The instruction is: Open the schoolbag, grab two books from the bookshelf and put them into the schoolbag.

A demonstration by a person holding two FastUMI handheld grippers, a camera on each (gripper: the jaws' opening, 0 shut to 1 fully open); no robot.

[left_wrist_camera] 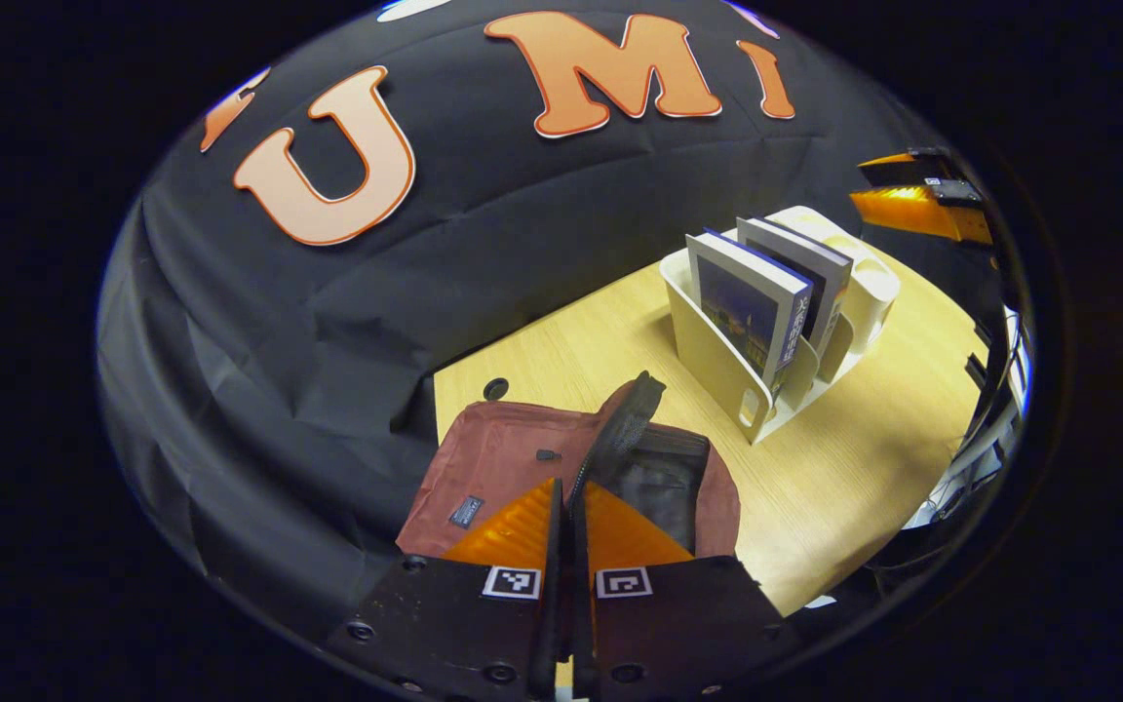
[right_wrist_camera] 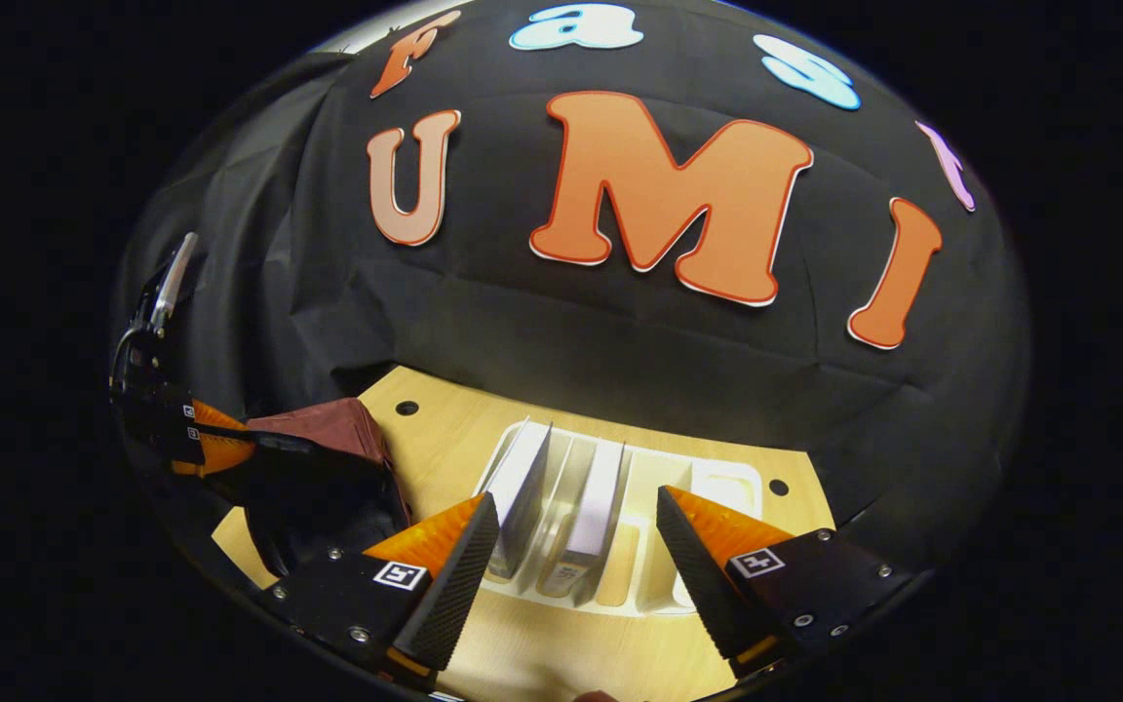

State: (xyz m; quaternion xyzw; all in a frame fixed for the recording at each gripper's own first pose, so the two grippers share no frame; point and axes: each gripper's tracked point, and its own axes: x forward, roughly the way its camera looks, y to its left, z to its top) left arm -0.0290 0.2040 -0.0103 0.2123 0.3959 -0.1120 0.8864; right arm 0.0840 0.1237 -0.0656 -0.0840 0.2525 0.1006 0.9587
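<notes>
Schoolbag [left_wrist_camera: 513,458] label unreadable; book [left_wrist_camera: 752,312] spine text illegible.

Left gripper [left_wrist_camera: 571,507] clamped on open schoolbag's [left_wrist_camera: 503,458] flap (two books [left_wrist_camera: 752,312] upright in bookshelf [left_wrist_camera: 708,356] beyond)

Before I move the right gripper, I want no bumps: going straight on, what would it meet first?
Probably the two books standing in the white rack; the open right gripper points right at them, though depth is unclear.
</notes>
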